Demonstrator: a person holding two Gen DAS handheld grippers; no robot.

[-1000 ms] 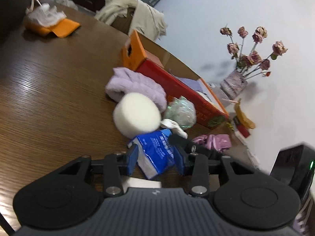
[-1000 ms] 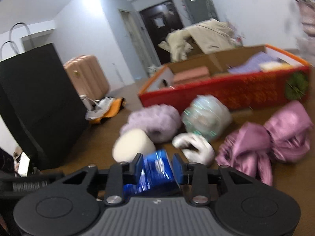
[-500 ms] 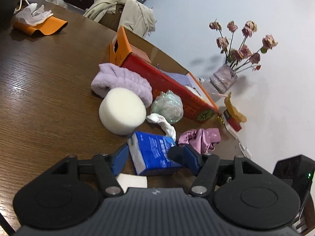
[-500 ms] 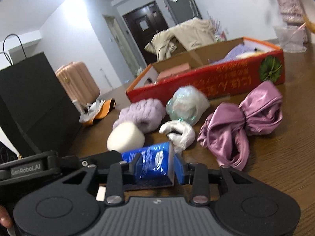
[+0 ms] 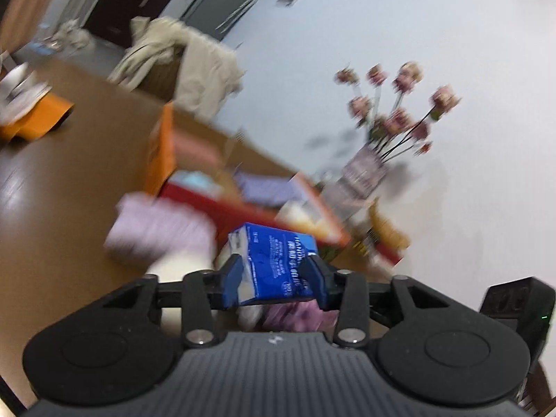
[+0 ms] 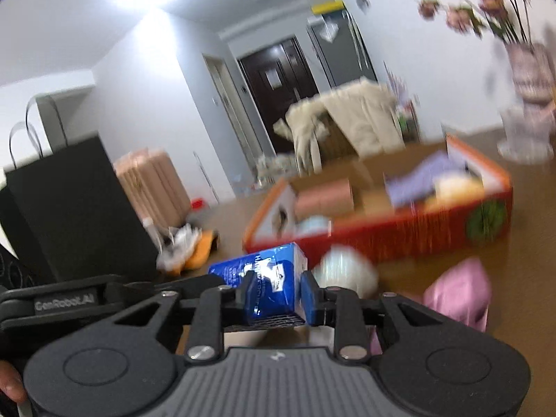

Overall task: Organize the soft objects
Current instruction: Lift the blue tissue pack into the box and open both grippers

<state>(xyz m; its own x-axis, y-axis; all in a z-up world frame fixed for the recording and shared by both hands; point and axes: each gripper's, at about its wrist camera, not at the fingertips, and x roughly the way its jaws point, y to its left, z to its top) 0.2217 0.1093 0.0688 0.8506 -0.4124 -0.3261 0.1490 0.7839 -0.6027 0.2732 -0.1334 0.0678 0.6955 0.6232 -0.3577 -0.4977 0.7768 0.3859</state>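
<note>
Fingers of both closing grippers pinch the blue tissue pack between them.

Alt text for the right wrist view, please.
The right gripper, jaws closing, holds a blue tissue pack between its fingers above a brown table. Behind it sits an open red box holding soft items; the frame is blurred.

Blue tissue pack: soft, printed white text, raised clear of the table, tilted. Red open box behind holds cloths. Lilac towel, pink satin cloth lie outside it.
</note>
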